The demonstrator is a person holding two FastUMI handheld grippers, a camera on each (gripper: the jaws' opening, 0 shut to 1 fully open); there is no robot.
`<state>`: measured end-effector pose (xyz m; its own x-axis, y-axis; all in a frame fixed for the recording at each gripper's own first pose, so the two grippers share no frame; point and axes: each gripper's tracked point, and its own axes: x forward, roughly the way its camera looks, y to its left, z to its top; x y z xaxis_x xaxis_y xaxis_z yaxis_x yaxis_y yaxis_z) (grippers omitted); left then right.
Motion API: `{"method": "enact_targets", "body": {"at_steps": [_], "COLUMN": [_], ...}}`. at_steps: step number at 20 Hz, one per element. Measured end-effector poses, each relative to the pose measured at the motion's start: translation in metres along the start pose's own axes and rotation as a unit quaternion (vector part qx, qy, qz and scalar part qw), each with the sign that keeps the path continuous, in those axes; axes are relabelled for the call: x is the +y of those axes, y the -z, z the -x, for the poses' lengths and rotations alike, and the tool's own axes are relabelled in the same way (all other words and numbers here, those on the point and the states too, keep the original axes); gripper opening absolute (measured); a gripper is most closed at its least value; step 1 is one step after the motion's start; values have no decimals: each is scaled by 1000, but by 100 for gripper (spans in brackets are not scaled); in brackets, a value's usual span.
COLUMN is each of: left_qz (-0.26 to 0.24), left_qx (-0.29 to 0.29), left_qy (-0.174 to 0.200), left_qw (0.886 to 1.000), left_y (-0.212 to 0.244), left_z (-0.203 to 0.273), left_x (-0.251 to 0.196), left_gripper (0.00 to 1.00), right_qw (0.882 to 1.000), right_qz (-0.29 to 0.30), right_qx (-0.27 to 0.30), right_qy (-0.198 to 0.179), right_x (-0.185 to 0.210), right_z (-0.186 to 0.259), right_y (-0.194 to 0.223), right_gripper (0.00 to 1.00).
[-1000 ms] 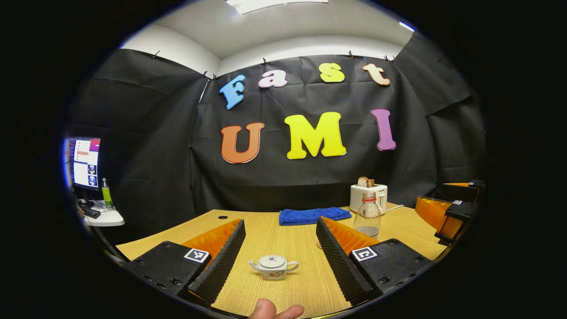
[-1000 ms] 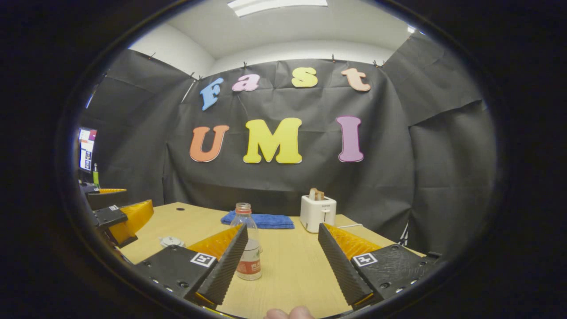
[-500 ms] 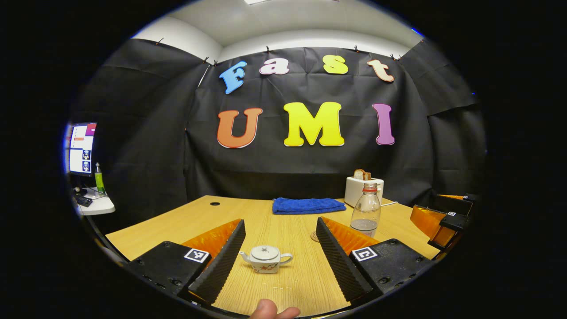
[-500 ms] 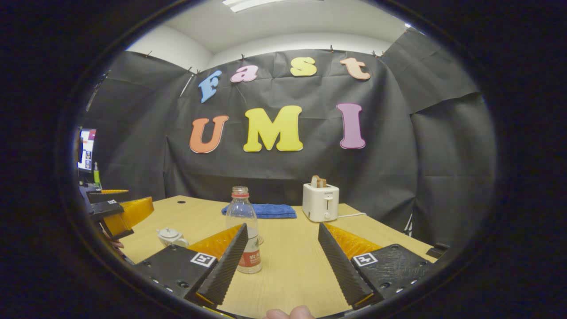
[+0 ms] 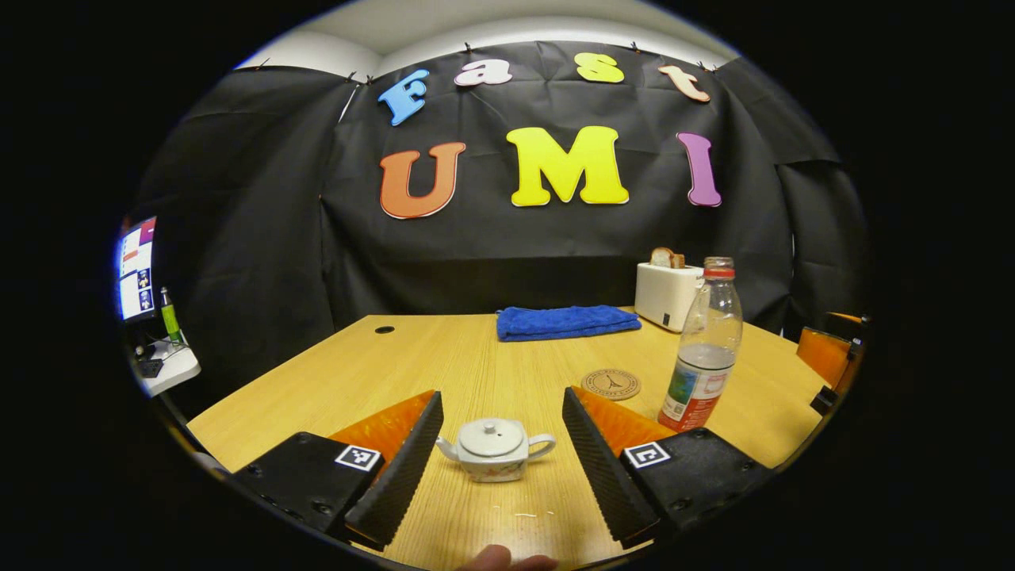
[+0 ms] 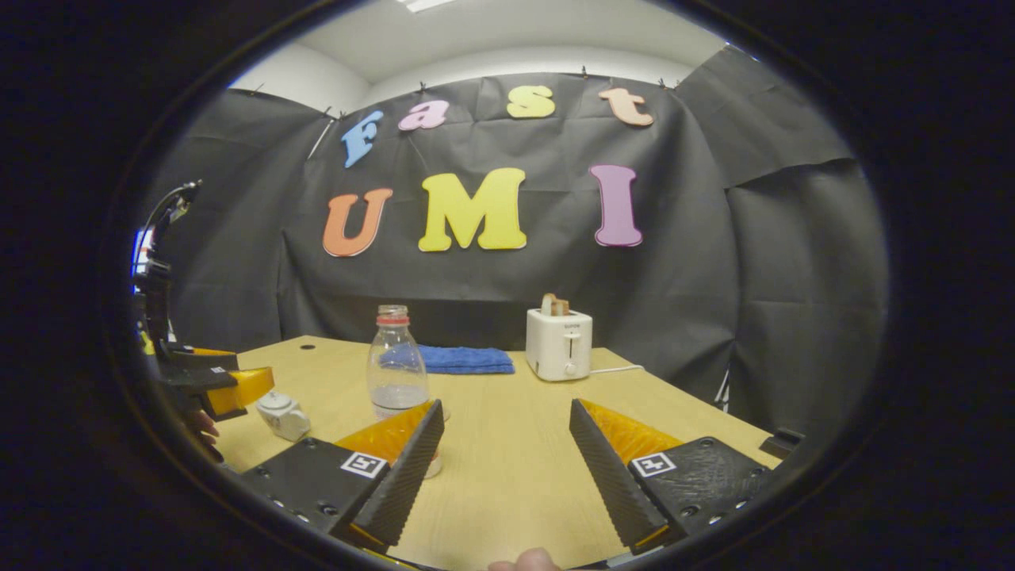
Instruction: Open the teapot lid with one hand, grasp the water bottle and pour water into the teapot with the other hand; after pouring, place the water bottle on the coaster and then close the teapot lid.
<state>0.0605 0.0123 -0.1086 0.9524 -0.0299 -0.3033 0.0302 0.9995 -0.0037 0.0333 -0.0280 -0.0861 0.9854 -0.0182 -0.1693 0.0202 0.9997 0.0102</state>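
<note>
**Left gripper view: teapot framed between open tongs, lid still on**

In the left gripper view the left tongs [image 5: 498, 444] stand wide apart and hold nothing. The teapot [image 5: 495, 450] sits on the worktop [image 5: 476, 357] straight ahead, in the gap between the two fingers and touching neither. Its lid [image 5: 490, 436] is on, the knob pointing up. Spout and handle run crosswise to the line of approach, spout towards the left finger, handle towards the right. So the left tongs are clearly the nearer pair for the lid, and the knob lies dead ahead and slightly low; I judge the coming move to be a short advance and a narrow pinch on that knob.

Further off and to the right lies the round coaster [image 5: 610, 384], flat and bare. Just beside it, further right, stands the water bottle [image 5: 702, 347], upright, cap off, partly full. A blue towel [image 5: 566, 321] and a toaster [image 5: 668, 294] sit at the back edge.

In the right gripper view the right tongs [image 6: 501, 464] are also spread wide and empty. The bottle [image 6: 395, 366] rises ahead and to the left of the gap, partly behind the left finger, so these tongs must shift left to take it. The teapot [image 6: 282, 414] lies further left.
</note>
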Motion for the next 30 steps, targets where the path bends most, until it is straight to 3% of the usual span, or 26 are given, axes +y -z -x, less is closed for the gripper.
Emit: {"method": "enact_targets", "body": {"at_steps": [6, 9, 14, 20, 25, 30], "left_qz": [-8, -12, -15, -14, 5, 18], "left_qx": [42, 59, 66, 70, 52, 19], "left_qy": [-8, -10, 4, 11, 19, 29], "left_qw": [999, 998, 998, 997, 998, 999], "left_y": [18, 28, 33, 31, 10, -24], "left_z": [-25, -30, -32, -33, -27, -8], "left_x": [12, 14, 8, 5, 6, 11], "left_gripper": [74, 57, 39, 7, 3, 3], "right_qw": [1000, 1000, 1000, 1000, 999, 996], "right_qz": [-7, -10, -11, -15, -31, -23], "right_qx": [8, 15, 16, 14, 13, 17], "right_qy": [15, 14, 15, 13, -15, -90], "right_x": [-14, -13, -15, -17, -4, 42], "right_z": [-7, -10, -11, -9, -8, -6], "right_y": [4, 10, 11, 12, 12, 15], "right_gripper": [96, 96, 96, 96, 96, 96]}}
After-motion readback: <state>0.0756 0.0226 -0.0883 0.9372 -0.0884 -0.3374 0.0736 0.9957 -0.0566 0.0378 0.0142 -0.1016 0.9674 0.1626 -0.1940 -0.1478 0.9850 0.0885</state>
